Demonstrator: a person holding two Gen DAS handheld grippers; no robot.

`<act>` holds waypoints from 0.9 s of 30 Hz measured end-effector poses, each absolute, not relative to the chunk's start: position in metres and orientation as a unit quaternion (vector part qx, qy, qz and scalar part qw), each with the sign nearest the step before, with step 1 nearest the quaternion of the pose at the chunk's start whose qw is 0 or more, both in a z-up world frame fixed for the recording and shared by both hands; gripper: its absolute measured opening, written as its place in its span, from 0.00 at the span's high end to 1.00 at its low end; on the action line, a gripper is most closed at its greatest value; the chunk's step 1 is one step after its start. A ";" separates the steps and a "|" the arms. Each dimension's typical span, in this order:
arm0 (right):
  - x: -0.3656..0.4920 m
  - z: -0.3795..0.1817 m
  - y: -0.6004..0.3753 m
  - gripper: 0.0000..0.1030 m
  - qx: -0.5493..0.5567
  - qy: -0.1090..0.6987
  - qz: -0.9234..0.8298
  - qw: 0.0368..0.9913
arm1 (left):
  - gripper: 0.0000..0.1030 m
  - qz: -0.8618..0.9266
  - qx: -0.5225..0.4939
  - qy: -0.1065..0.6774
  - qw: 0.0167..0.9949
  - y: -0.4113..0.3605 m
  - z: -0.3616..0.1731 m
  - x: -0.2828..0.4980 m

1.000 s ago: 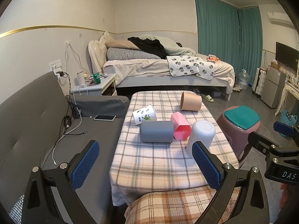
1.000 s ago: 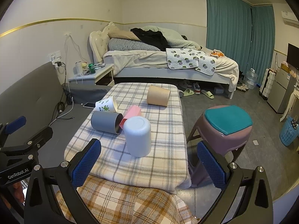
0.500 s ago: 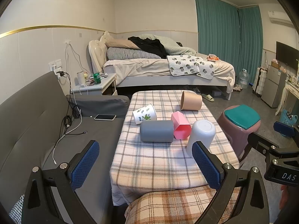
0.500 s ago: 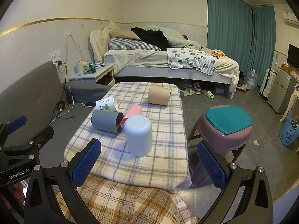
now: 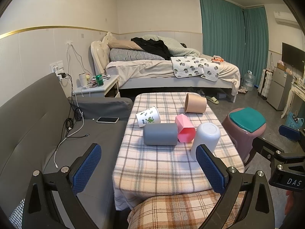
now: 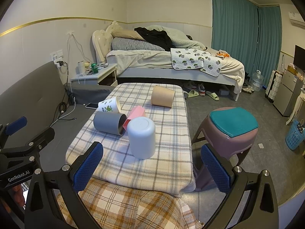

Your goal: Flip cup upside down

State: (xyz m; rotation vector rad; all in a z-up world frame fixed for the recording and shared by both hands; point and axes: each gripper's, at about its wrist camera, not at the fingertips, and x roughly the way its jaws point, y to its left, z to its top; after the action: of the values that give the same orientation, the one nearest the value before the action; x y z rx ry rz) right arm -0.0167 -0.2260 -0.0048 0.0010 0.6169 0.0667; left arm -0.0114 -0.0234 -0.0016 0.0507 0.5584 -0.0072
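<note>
A white cup [image 5: 205, 139] [image 6: 141, 137] stands upside down on the plaid-covered table [image 5: 156, 164] [image 6: 171, 164]. A grey cup [image 5: 160, 134] [image 6: 109, 123], a pink cup [image 5: 185, 130] [image 6: 134, 114], a leaf-print white cup [image 5: 147, 116] [image 6: 109, 105] and a tan cup [image 5: 195, 103] [image 6: 163, 96] lie on their sides. My left gripper [image 5: 147, 171] is open and empty, held back from the table's near edge. My right gripper [image 6: 150, 168] is open and empty, also near the front edge, short of the white cup.
A purple stool with a teal cushion [image 5: 246, 122] [image 6: 231, 127] stands right of the table. A grey sofa [image 5: 38, 126] with a phone [image 5: 107, 119] and cables is on the left. A bed [image 6: 171, 61] is behind. A plaid cushion [image 6: 124, 206] lies below the grippers.
</note>
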 end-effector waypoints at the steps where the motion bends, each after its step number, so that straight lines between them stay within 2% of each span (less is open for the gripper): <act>1: -0.017 -0.005 -0.226 0.00 0.000 0.304 0.033 0.952 | 0.00 -0.004 0.025 0.276 0.961 -0.023 -0.001 -0.011; 27: -0.018 -0.008 -0.223 0.00 0.000 0.306 0.034 0.952 | 0.00 -0.003 0.025 0.276 0.961 -0.023 -0.002 -0.012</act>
State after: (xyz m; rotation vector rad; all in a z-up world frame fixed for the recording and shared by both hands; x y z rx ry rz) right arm -0.0180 -0.2233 -0.0077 -0.0009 0.6216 0.0690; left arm -0.0116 -0.0231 -0.0024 0.0509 0.5590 -0.0070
